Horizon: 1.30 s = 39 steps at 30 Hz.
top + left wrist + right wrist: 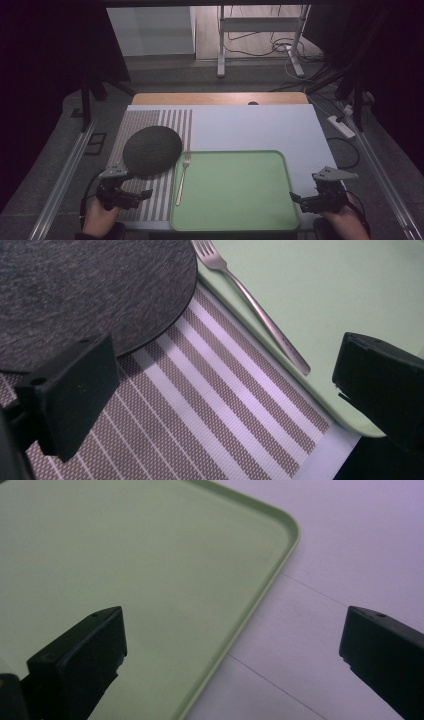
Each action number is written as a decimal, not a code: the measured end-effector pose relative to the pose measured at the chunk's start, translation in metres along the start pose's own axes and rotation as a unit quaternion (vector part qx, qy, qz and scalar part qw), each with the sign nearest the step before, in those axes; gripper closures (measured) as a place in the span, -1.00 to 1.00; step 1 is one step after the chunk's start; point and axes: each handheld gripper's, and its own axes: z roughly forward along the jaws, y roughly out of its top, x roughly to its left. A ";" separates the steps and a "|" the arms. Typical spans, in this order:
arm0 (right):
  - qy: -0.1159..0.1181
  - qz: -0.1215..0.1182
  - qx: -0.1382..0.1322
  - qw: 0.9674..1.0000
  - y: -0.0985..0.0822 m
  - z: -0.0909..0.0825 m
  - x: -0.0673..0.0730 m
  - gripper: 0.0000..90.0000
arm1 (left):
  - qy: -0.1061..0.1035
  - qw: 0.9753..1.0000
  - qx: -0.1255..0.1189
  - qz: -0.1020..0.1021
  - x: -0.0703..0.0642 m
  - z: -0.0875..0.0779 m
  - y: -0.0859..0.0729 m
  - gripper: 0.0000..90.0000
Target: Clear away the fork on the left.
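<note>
Left gripper [146, 192] hovers low over the near-left corner of the table [260, 127], above the striped placemat [150, 122]; jaws spread wide, nothing between them. In the left gripper view [220, 390] the jaws straddle the placemat stripes and the near-left corner of the green tray [320, 300]. Right gripper [296, 198] sits at the near-right corner of the table, jaws also wide apart and empty; in the right gripper view [232, 645] one jaw is over the tray [125, 555], the other over bare table [350, 540], with the tray's rounded corner between and beyond them. Tray [235, 185] takes the near-centre of the table, its near edge at the table's near edge. Fork [182, 177] lies flat along the tray's left rim, tines toward the far edge, handle toward the near edge; in the left gripper view the fork [255, 307] rests on the tray rim just beside the placemat [215, 405]. Dark round plate [152, 150] sits on the placemat, left of the fork; from the left gripper view the plate [90, 285] edge is near the tines but I can't tell if they touch. Left gripper is just near-side of the plate, not touching it. A hand holds each gripper from the near edge.
</note>
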 end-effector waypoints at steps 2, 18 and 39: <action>0.000 0.000 0.000 1.000 0.000 0.000 0.000 -1.00 | 0.002 1.000 -0.001 -0.001 0.000 -0.001 -0.002 -1.00; -0.001 -0.002 -0.001 1.000 0.000 0.000 0.001 -1.00 | 0.014 1.000 0.002 -0.018 0.000 -0.012 -0.014 -1.00; -0.004 -0.010 -0.001 1.000 0.000 0.000 0.002 -1.00 | 0.014 0.999 -0.009 -0.043 0.002 -0.023 -0.024 -1.00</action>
